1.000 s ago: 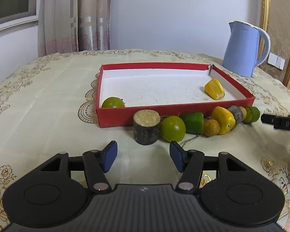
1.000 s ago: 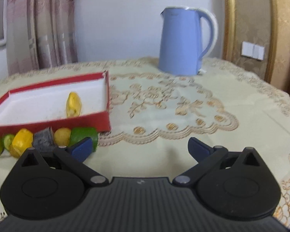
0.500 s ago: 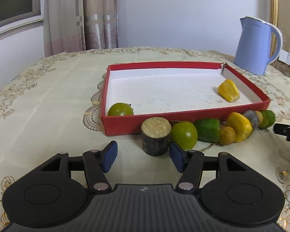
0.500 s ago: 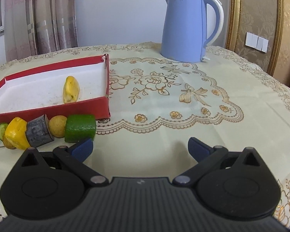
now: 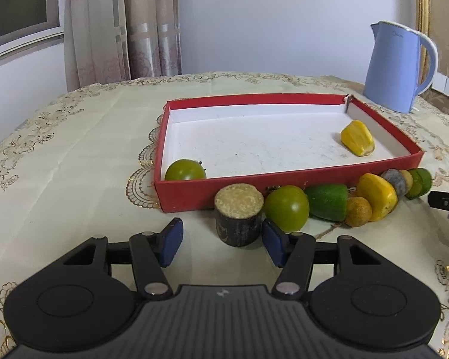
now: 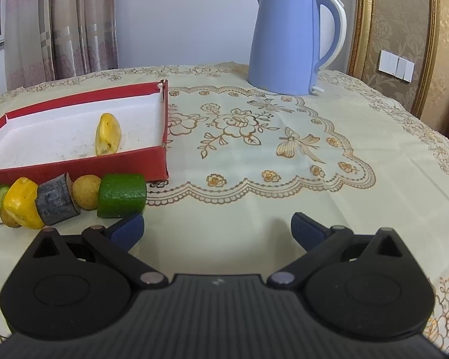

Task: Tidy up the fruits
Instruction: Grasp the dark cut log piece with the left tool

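embroidered tablecloth (image 5: pixel 74 161) holds red cardboard tray (image 5: pixel 284 176), bark-skinned log (image 5: pixel 239 218); both claws released.

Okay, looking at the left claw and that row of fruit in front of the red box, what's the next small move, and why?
Probably ease the left claw a little forward around the dark cylinder piece. The claw is open and empty, and the piece stands upright just ahead between its pads, outside the red box, where only a green tomato and a yellow piece lie.

The left gripper (image 5: pixel 221 243) hovered low, tilted downward, its blue pads parted and empty. The right gripper (image 6: pixel 217 230) angled likewise, its jaws spread wider, holding nothing.
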The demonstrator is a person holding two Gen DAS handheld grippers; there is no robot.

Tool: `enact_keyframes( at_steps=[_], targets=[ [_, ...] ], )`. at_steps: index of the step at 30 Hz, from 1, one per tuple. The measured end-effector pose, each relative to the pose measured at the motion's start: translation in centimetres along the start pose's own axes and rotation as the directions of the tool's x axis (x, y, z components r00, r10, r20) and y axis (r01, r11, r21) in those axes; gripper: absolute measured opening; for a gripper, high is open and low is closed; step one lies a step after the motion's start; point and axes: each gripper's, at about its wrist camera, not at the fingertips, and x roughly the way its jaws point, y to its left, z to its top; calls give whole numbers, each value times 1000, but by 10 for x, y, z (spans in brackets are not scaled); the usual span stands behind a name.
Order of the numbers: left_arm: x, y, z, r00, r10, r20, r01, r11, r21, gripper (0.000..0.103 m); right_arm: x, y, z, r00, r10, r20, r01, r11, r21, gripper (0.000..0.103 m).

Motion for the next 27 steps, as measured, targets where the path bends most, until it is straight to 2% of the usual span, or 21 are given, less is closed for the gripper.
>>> enact_keyframes(
  at_steps=[8,10,12,15,27],
  targets=[
    [8,0,1,1000,4,15,-4,1000,16,57,0,0,0,1000,-6,-3,6,1000,-4,103],
    [8,0,1,1000,-13,15,13,1000,19,49,0,0,0,1000,-7,-2,7,1000,-3,103],
    [7,-1,1,999,-45,18,44,999,31,33,0,0,0,1000,-7,-3,7,1000,-3,103],
    [5,-6,-1,999,-34,29,33,998,55,33,1,1,0,1000,-8,-5,8,1000,-6,103],
    [3,-3,-2,998,-38,44,36,998,45,33,1,0,0,1000,-8,-7,8,1000,-8,103]
  ],
)
